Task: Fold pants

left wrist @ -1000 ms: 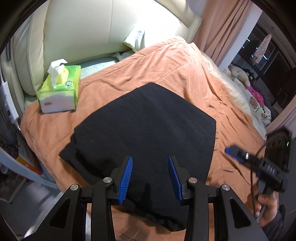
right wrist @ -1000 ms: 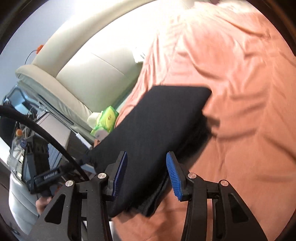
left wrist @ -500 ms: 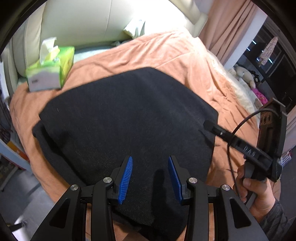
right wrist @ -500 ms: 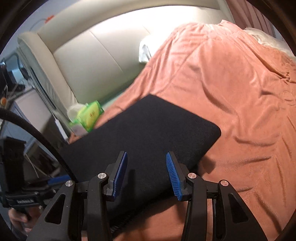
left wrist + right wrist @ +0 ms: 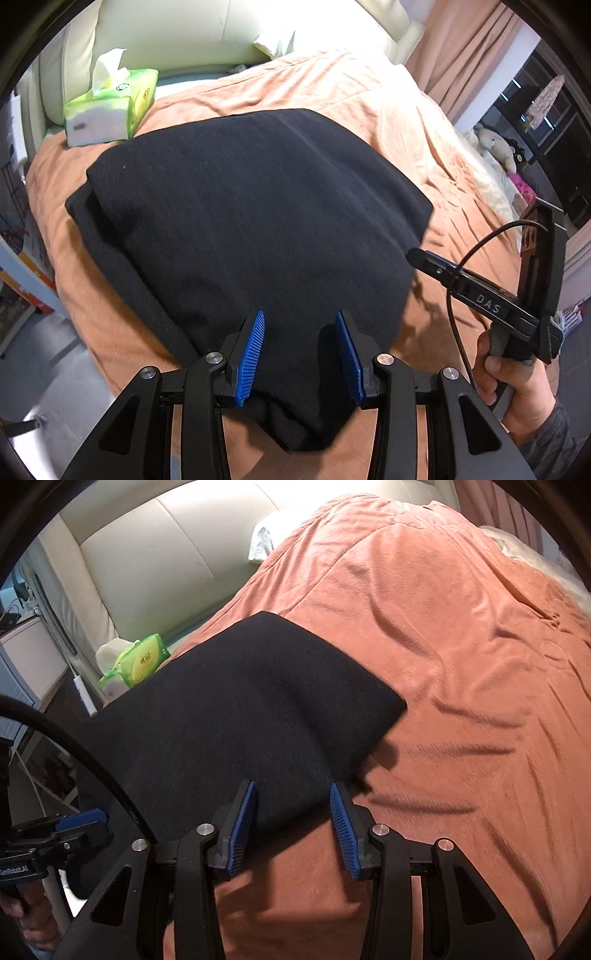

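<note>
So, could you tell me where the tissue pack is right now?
The tissue pack sits at the upper left of the left wrist view, on the orange blanket just beyond the pants' far left corner.

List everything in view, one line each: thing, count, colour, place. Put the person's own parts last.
pants: one, black, folded flat on the bedspread.
bedspread: one, orange, covering the bed.
tissue pack: one, green and white, at the bed's far left corner.
headboard: one, cream, padded, behind the bed.
curtain: one, pink, far right.
stuffed toys: several, pale, beyond the bed's right side.
left hand-held gripper: one, black with blue pads, open over the pants' near edge.
right hand-held gripper: one, black with blue pads, open at the pants' near right corner.
hand: one, gripping the right handle.
</note>
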Demonstrator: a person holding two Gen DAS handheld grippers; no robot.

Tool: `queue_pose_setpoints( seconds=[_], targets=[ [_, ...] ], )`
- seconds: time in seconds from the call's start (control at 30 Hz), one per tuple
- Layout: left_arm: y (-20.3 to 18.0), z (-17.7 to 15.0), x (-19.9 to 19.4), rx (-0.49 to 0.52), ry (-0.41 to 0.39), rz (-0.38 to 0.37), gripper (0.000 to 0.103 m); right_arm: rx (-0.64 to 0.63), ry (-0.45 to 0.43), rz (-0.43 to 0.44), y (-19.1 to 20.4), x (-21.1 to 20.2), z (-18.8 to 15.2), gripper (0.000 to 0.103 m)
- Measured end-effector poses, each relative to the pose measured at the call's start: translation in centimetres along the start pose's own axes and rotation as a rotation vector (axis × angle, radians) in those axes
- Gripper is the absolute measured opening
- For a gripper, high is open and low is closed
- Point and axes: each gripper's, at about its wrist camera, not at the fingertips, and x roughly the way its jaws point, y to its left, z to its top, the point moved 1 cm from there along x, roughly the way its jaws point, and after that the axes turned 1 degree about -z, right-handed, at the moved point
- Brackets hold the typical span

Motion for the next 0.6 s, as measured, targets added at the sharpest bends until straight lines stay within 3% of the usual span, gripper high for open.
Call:
queue_pose_setpoints(
  seconds=[0.33,0.4,0.47,0.6],
  targets=[
    [-2.4,-1.7,-5.8,-0.016,-0.031,0.007,0.046,0.010,-0.025,-0.006,-0.1,-7.9,-1.5,0.040],
    [-3.0,-2.2,-7.2,-0.006,-0.045,0.008,0.061,0.005,-0.036,-0.014,0.1,-9.8,-1.9,0.052],
    [-3.6,-2.5,-8.5,0.000,-0.062,0.017,0.065,-0.001,-0.054,-0.024,0.3,-11.7,-2.4,0.064],
    [-4.9,-3.6,-10.3,0.009,-0.060,0.010,0.070,-0.001,-0.070,-0.018,0.6,-15.2,-3.5,0.079]
  ],
)
